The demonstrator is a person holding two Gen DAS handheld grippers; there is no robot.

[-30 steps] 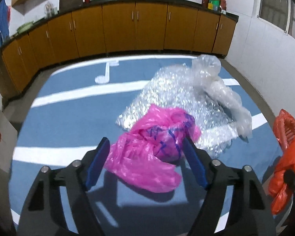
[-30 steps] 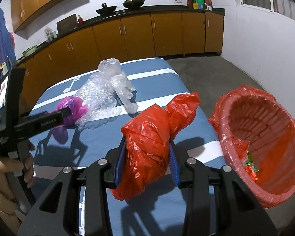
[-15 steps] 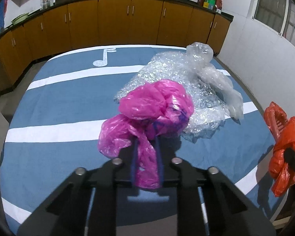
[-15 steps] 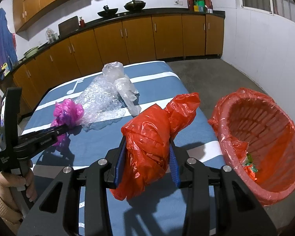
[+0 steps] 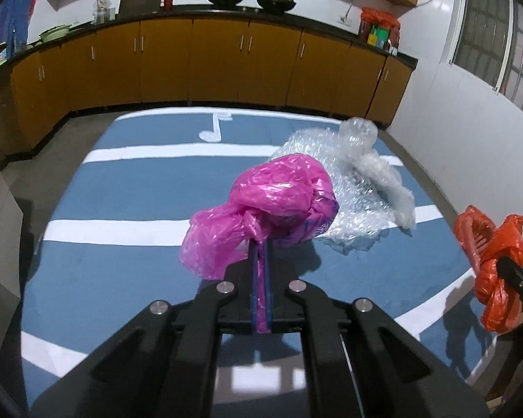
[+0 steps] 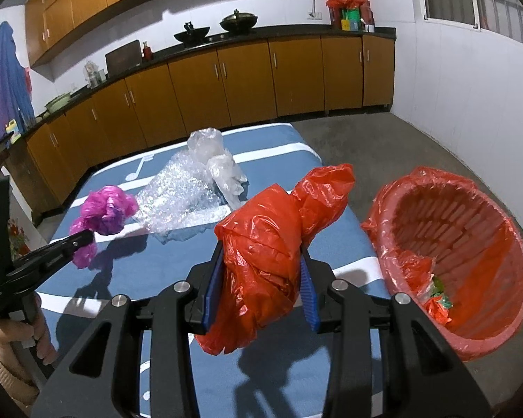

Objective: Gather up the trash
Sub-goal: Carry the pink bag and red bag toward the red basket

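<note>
The pink bag hangs above the blue surface, pinched in the left claw. Just behind it lies bubble wrap. The right claw is clamped on the orange bag. Only the right wrist view shows inside the lined basket beside the surface, scraps at its bottom.
</note>
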